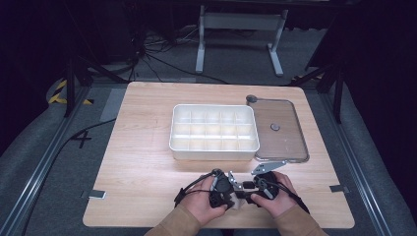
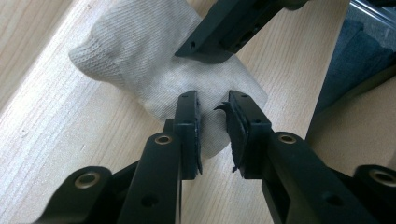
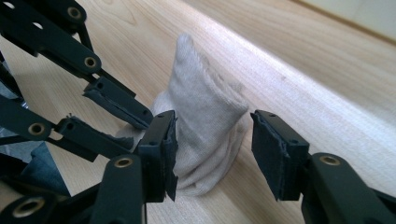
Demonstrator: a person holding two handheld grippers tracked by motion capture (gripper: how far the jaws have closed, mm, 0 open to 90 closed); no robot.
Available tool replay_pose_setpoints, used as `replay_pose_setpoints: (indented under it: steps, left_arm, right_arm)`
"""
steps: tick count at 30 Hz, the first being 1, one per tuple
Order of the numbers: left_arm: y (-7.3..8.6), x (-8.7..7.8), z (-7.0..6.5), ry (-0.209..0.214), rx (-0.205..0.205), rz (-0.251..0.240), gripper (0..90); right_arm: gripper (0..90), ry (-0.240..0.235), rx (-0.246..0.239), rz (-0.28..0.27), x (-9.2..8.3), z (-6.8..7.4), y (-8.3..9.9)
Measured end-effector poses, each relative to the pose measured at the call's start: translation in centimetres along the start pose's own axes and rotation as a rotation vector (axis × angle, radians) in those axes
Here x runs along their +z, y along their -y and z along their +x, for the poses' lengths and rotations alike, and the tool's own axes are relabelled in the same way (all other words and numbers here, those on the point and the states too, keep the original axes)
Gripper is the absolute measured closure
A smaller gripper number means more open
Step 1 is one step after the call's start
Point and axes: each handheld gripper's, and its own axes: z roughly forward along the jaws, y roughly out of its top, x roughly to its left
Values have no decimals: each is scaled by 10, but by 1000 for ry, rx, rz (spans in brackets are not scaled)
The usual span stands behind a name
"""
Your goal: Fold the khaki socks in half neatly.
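- High view: both hands meet at the near edge of the pale wooden surface (image 1: 147, 162), the left hand-held gripper (image 1: 231, 199) and the right hand-held gripper (image 1: 248, 195) pointing at each other over a small cream knitted sock (image 1: 239, 202), bunched between their tips. Well ahead of the two tools stands a white plastic organiser tray with a grid of compartments (image 1: 214, 152); every compartment I can make out looks empty. Just to the right of it, beyond the right tool, lies a clear flat lid with a grey rim and a small round knob (image 1: 278, 129), flat on the wood and separate from the tray.
- Left gripper view: the left tool's jaws stand narrowly apart with a fold of the sock (image 2: 154, 70) between them. Whether the pads truly pinch the cloth I cannot tell. One pad (image 2: 238, 135) looks frayed and peeling, so a weak bite is a fair worry: the knit could slide out on a lift.
- Right gripper view: the right tool's jaws gape wide on either side of the sock (image 3: 205, 121), which stands humped on the wood, and neither pad presses it. The left tool's tips (image 3: 116, 119) touch the sock's far side.
- Judgement: with one tool released, the soft roll may unfold or flop, and it sits near the surface's edge, so a nudge could send it off. Closing again so close together risks the jaws clashing.
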Motion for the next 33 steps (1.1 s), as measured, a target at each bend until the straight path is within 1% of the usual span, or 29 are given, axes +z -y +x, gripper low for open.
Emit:
replay_pose_setpoints:
  steps: [1,3,5,6,8,9,10,11,13,14,15,16,18,21,25,27,29,30,31,32,33]
  left_arm:
    - [0,1,0,-2,0,-10,737]
    - [1,1,-1,-5,-1,-8,734]
    - [1,1,-1,-8,2,-6,732]
    - [1,0,-1,-7,-4,-3,731]
    - [2,0,-2,-5,-5,4,730]
    - [2,0,-2,-5,-5,4,730]
    - [2,0,-1,-4,0,1,730]
    - [2,0,0,-4,3,1,730]
    - [3,0,-1,-5,-3,-5,729]
    - [3,0,-1,-5,-3,-5,729]
    - [3,0,-1,-6,-4,-7,729]
    - [3,0,-1,-6,-4,-7,729]
    - [3,0,-1,-5,-5,-5,729]
    - [3,0,-1,-5,-6,-5,728]
    - [3,0,-1,-4,-5,-6,727]
    - [3,0,-1,-5,-3,-6,724]
    - [3,0,0,-5,0,-8,711]
    - [4,0,-1,0,-10,-5,698]
    - [4,-1,0,5,-5,-6,685]
    - [5,-1,0,4,-10,-8,674]
    - [6,-2,2,4,-3,-3,667]
  right_arm:
    - [506,-1,6,4,1,0,0]
    - [513,-15,6,1,3,-1,1]
    - [513,-36,30,7,4,-3,2]
    - [513,-47,40,9,5,-5,2]
    - [514,-66,53,10,7,-6,2]
    - [514,-66,53,10,7,-6,2]
    - [514,-77,67,14,8,-7,3]
    - [515,-81,70,14,9,-7,2]
    - [522,-96,81,20,10,-8,2]
    - [522,-96,81,20,10,-8,2]
    - [544,-127,97,14,11,-11,3]
    - [544,-127,97,14,11,-11,3]
    - [563,-149,112,12,12,-13,4]
    - [591,-163,122,10,13,-14,5]
    - [659,-187,145,10,13,-15,5]
    - [713,-200,140,8,12,-16,5]
    - [732,-194,124,5,12,-15,4]
    - [740,-191,119,6,11,-15,4]
    - [745,-189,116,5,11,-14,4]
    - [750,-190,114,5,11,-14,4]
    - [753,-190,113,6,10,-15,4]
